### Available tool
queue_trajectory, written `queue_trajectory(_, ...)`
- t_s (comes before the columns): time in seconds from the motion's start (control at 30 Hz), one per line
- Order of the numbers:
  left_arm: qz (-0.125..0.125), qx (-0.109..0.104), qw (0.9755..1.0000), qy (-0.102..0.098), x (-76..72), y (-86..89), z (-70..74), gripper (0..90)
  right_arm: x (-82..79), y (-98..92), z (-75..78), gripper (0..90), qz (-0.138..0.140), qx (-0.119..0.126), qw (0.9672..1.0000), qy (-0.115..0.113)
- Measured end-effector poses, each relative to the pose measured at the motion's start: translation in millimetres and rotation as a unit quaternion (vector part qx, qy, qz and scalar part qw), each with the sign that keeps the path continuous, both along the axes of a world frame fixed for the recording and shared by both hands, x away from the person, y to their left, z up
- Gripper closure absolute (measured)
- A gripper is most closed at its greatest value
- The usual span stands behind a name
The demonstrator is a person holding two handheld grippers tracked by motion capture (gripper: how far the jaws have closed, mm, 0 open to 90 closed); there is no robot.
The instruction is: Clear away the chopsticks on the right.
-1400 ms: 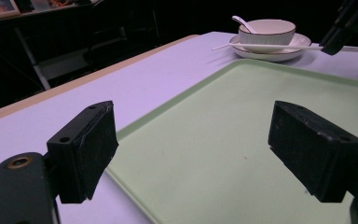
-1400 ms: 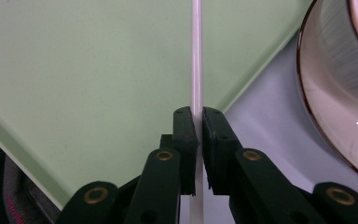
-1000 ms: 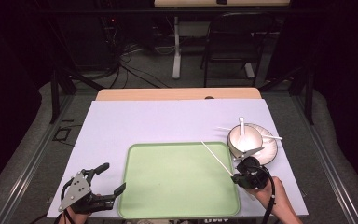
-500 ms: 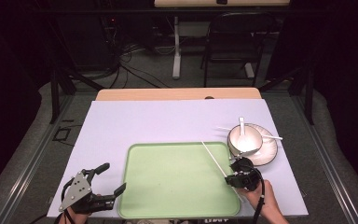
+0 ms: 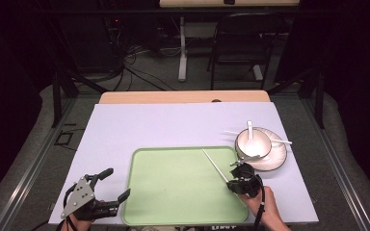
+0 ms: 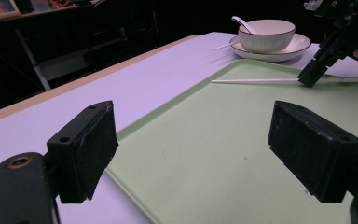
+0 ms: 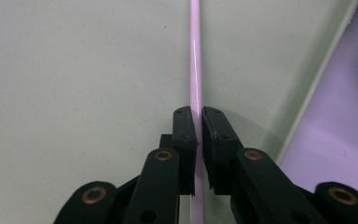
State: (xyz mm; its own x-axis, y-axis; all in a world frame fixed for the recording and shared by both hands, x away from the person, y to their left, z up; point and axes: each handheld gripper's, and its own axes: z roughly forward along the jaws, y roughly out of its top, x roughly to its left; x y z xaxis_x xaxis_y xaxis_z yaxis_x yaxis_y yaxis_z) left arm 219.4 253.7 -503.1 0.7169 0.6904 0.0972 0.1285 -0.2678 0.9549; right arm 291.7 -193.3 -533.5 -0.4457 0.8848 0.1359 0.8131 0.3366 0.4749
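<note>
A white chopstick lies slanted over the right part of the green tray; my right gripper is shut on its near end. In the right gripper view the chopstick runs straight up from between the closed jaws, low over the tray. The left gripper view shows the same chopstick with the right gripper at its end. My left gripper rests open at the table's front left, beside the tray, its pads wide apart with nothing between them.
A white bowl with a spoon in it stands on a plate right of the tray; another white utensil lies across the plate. The lavender table cover stretches behind the tray. A chair stands beyond the table.
My right gripper has come down and left, from by the plate to the tray's right part, carrying the chopstick. The left gripper has stayed put.
</note>
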Motion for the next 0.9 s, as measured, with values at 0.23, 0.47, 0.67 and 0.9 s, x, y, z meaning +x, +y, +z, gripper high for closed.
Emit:
queue_trajectory(0.23,0.000,0.000,1.0000,0.001,0.0,-0.3,-0.1,15.4,0.5,-0.1,-2.7,83.3,-0.007,0.011,0.9999,0.002)
queue_trajectory(0.47,0.000,-0.001,1.0000,0.000,-0.1,0.1,0.0,15.4,0.1,-0.7,-1.9,75.2,-0.003,0.008,1.0000,-0.001)
queue_trajectory(0.67,-0.001,-0.001,1.0000,-0.002,-0.3,0.3,0.0,15.4,-2.6,-0.2,2.9,53.9,0.023,0.003,0.9996,-0.012)
queue_trajectory(0.9,0.000,-0.001,1.0000,-0.001,-0.3,0.3,0.0,15.4,-11.6,-7.9,21.7,24.8,0.085,0.016,0.9949,-0.052)
